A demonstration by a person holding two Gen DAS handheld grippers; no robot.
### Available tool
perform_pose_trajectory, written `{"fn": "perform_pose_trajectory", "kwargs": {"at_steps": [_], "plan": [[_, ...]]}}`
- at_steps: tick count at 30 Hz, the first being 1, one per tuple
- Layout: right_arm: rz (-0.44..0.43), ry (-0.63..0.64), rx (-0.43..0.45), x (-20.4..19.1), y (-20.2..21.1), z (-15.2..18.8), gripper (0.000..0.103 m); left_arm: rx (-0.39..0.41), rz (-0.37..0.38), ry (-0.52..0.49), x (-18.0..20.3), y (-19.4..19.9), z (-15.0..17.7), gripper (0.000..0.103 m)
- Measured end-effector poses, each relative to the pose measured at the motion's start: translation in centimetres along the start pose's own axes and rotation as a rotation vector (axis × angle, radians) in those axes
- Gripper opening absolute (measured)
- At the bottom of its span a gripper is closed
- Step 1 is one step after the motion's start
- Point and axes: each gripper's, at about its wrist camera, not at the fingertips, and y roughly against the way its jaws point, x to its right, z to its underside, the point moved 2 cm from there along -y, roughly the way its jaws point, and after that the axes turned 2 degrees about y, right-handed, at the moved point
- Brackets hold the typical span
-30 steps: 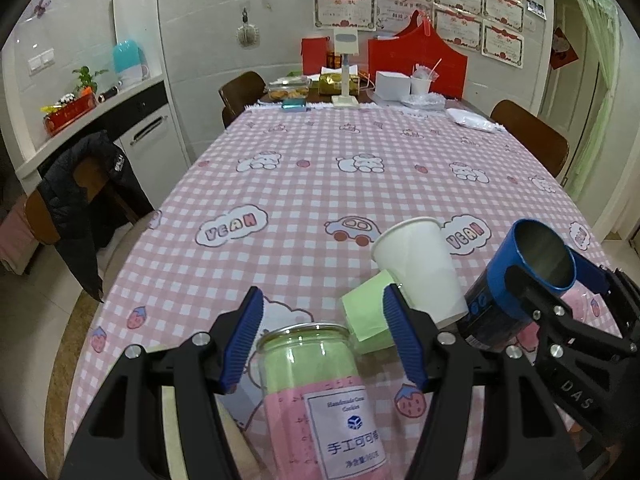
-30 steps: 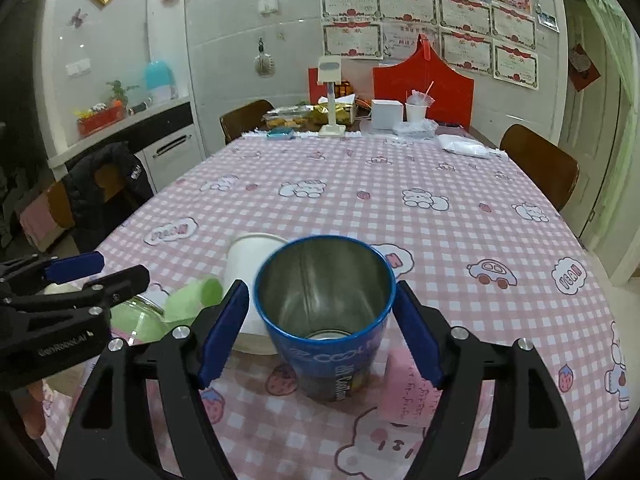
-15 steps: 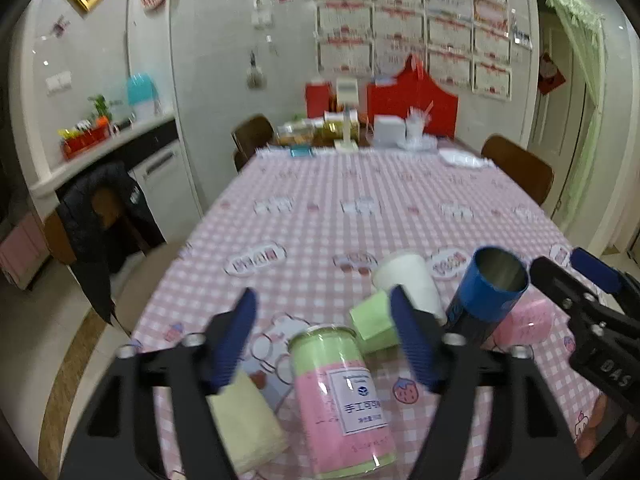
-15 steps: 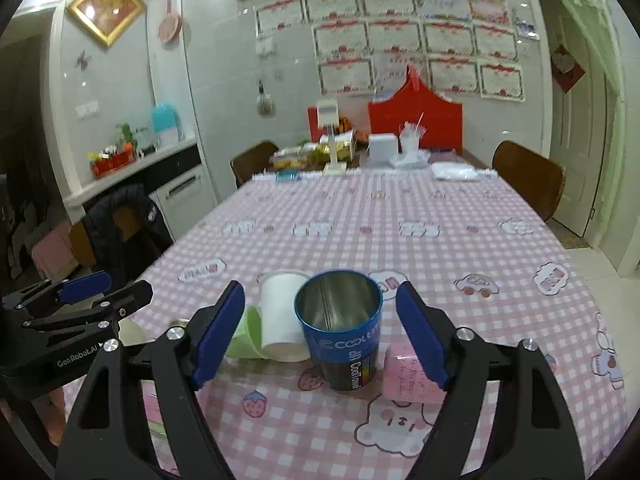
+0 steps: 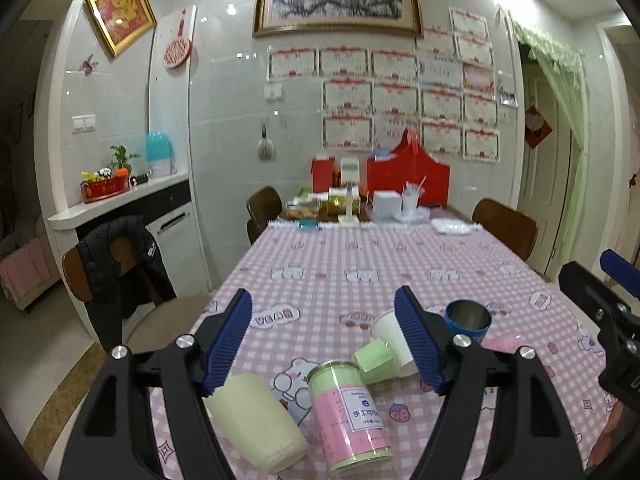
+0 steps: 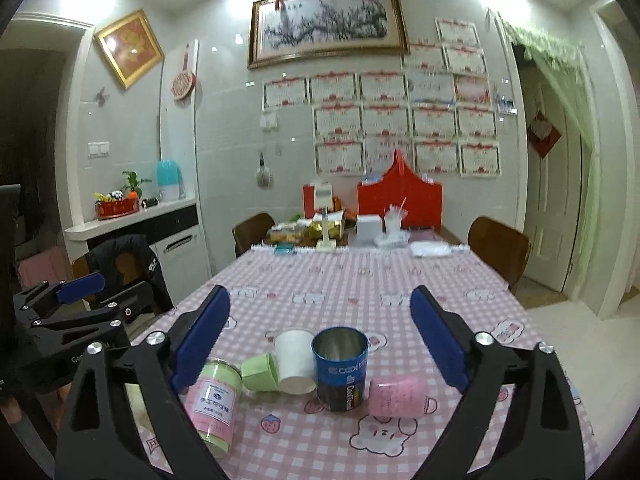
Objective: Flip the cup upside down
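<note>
A blue metal cup [image 6: 341, 366] stands upright, mouth up, near the front of the pink checked table [image 6: 360, 280]; it also shows in the left wrist view [image 5: 467, 320]. A white paper cup [image 6: 295, 360] stands base up next to it, with a green cup [image 6: 261, 372] and a pink cup [image 6: 396, 396] lying on their sides. My right gripper [image 6: 320, 344] is open and empty, held back above the cups. My left gripper [image 5: 324, 340] is open and empty, above a pink-and-green can [image 5: 348, 416] and a pale yellow cup [image 5: 256, 424].
Boxes, a red bag [image 6: 400, 204] and dishes crowd the table's far end. Brown chairs [image 6: 498, 248] stand at the sides; one at the left carries a black jacket [image 5: 120, 264]. A white counter [image 5: 120, 204] runs along the left wall.
Both grippers have pulled back and up from the cups, which now look smaller and farther. The blue cup stays upright on the table, no longer between the right fingers.
</note>
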Motion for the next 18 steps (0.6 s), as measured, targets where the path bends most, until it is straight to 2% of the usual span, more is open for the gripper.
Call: {"fn": "perform_pose_trajectory", "kwargs": {"at_steps": [3, 5, 13, 18], "plan": [[0.008, 0.006, 0.028, -0.1, 0.6, -0.1, 0.092, 0.041, 0.003, -0.002, -0.1, 1.1, -0.1, 0.075], [0.003, 0.002, 0.040, -0.3, 0.8, -0.2, 0.094, 0.061, 0.005, -0.001, -0.1, 1.5, -0.2, 0.084], [0.056, 0.044, 0.082, -0.7, 1.2, 0.2, 0.095, 0.153, -0.008, -0.026, 0.3, 3.1, 0.0, 0.084], [0.051, 0.039, 0.067, -0.4, 0.8, 0.7, 0.095, 0.173, -0.014, -0.020, 0.2, 3.1, 0.3, 0.085]]}}
